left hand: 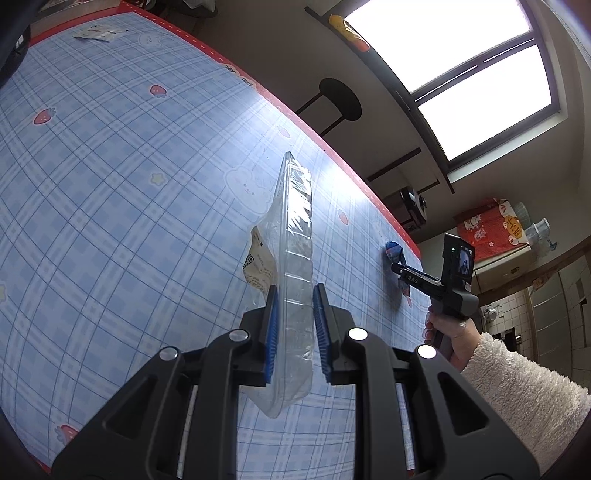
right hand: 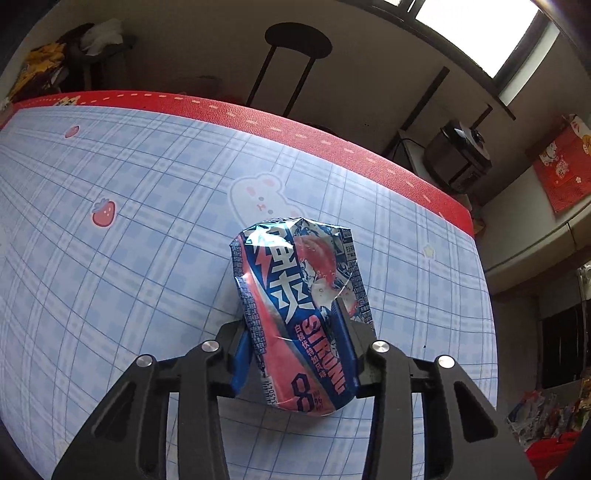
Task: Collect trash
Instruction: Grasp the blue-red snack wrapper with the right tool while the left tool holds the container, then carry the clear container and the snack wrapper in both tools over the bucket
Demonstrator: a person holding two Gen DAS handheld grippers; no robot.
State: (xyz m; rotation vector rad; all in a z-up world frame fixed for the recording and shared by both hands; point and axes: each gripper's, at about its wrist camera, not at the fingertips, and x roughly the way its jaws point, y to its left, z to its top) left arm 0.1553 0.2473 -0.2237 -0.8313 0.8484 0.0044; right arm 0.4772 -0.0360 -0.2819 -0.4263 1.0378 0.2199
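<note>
My left gripper (left hand: 294,332) is shut on a clear plastic tray (left hand: 295,266) with a paper label, held edge-on above the blue checked tablecloth (left hand: 110,192). My right gripper (right hand: 299,354) is shut on a crushed blue and pink drink can (right hand: 299,314), held just above the cloth. In the left wrist view the right gripper (left hand: 400,273) shows near the table's right edge with the can (left hand: 394,252) at its tip.
A white wrapper (left hand: 98,34) lies at the table's far left corner. The red table border (right hand: 295,129) marks the far edge. A black stool (right hand: 295,40) stands beyond it. A window (left hand: 480,74) is at the upper right.
</note>
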